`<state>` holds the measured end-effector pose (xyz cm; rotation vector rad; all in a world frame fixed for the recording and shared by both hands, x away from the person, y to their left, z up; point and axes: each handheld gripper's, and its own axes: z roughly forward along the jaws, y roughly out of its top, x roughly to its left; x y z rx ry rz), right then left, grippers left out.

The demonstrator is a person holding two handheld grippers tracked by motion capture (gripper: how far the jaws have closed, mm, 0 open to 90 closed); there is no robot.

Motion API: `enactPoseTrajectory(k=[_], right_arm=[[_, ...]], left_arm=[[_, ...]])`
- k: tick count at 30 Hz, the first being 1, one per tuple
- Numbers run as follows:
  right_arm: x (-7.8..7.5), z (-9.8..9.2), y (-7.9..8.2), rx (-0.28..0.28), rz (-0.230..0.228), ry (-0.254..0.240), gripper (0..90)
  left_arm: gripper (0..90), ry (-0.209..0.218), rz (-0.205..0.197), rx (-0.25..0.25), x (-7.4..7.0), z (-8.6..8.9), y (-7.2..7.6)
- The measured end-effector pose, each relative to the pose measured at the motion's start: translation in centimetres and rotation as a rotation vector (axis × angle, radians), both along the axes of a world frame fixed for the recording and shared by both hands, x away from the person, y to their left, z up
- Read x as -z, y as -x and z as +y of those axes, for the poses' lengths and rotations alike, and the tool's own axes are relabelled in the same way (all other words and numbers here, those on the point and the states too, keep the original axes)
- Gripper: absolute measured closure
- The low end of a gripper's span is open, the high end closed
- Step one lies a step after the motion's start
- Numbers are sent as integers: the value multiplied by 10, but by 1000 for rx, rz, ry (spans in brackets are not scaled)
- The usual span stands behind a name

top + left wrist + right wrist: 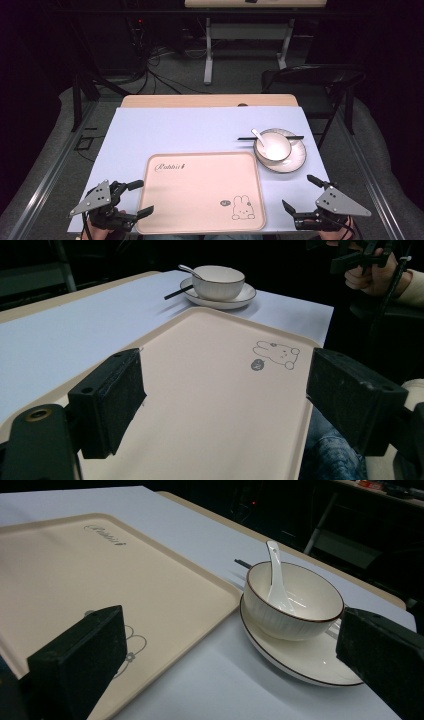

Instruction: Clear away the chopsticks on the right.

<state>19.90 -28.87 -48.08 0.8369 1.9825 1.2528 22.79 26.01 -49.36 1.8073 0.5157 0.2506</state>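
High view, left to right: the left gripper (138,198) hovers at about 8 o'clock on the table, jaws spread wide with nothing between them, its tips just beside the left rim of the pink tray (150,172). That tray, printed with a rabbit (242,207) at its 5 o'clock corner, lies at 6 o'clock on the pale blue mat (175,130). At 2 o'clock from the tray a white bowl (273,145) sits on a white plate (296,161), a white spoon (257,135) resting inside it, black chopsticks (296,137) lying across the plate behind the bowl. At 4 o'clock the right gripper (298,195) hangs off the mat's edge, jaws released and empty, near the plate but apart from it.
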Motion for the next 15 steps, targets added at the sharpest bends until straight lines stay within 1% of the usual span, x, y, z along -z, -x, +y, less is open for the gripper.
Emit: enactPoseTrajectory(k=[2,4,6,8,9,10,12,15], right_arm=[[0,0,-1,3,5,9,0],[-1,-1,-3,3,12,36,0],[-1,-1,-5,5,30,39,0],[-2,-1,-7,11,44,57,0],[-2,-1,-9,2,52,62,0],[-3,-1,-11,7,61,78,0],[-4,-1,-13,2,66,82,0],[-8,-1,-20,-6,80,96,0]], left_arm=[[154,5,0,-5,0,0,0],[154,-2,0,-4,0,0,1],[154,-1,-3,-8,0,0,1],[154,-3,-3,-8,0,-1,1],[154,0,-4,-9,0,0,1],[154,-2,-2,-11,0,0,1],[154,-2,-4,-9,0,-1,1],[154,-5,-3,-8,0,-1,1]])
